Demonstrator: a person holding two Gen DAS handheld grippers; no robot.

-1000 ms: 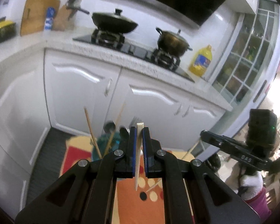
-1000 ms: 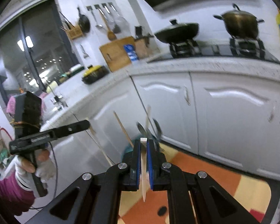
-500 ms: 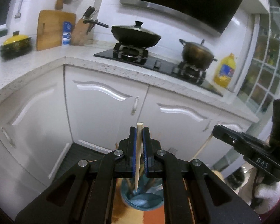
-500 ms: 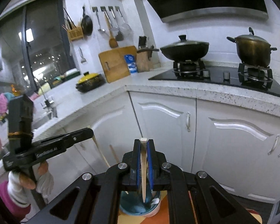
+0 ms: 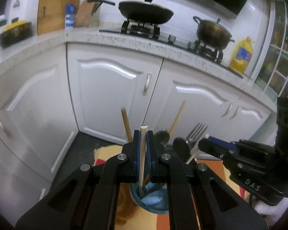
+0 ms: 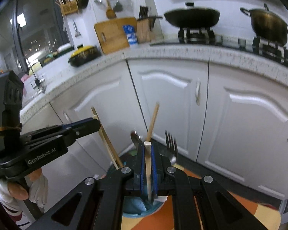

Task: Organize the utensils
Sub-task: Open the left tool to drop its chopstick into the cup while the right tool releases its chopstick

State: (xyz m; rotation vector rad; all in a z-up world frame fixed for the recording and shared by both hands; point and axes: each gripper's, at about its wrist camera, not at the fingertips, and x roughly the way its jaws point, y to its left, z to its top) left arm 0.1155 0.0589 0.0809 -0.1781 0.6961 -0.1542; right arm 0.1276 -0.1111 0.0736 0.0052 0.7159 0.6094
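Note:
My left gripper point(image 5: 143, 133) is shut on a pale wooden chopstick point(image 5: 142, 159), whose lower end dips into the mouth of a blue utensil cup point(image 5: 153, 208). The cup holds a fork point(image 5: 196, 134), dark spoons point(image 5: 180, 147) and two other chopsticks point(image 5: 127, 124). My right gripper point(image 6: 147, 146) is shut on a second pale chopstick point(image 6: 148, 164), its tip inside the same cup point(image 6: 132, 210). Each gripper shows in the other's view: the right gripper point(image 5: 204, 142) to the right of the cup, the left gripper point(image 6: 95, 122) to its left.
The cup stands on an orange patterned mat point(image 5: 217, 170) in front of white corner cabinets point(image 5: 113, 88). Above, the speckled counter point(image 5: 144, 44) carries a wok point(image 5: 146, 11), a pot point(image 5: 213, 32), an oil bottle point(image 5: 241, 55) and a cutting board point(image 5: 53, 13). A gloved hand point(image 6: 36, 189) holds the left gripper.
Both grippers have come down and closer together over the cup. The chopsticks stay clamped, and their lower ends now reach into the cup's mouth.

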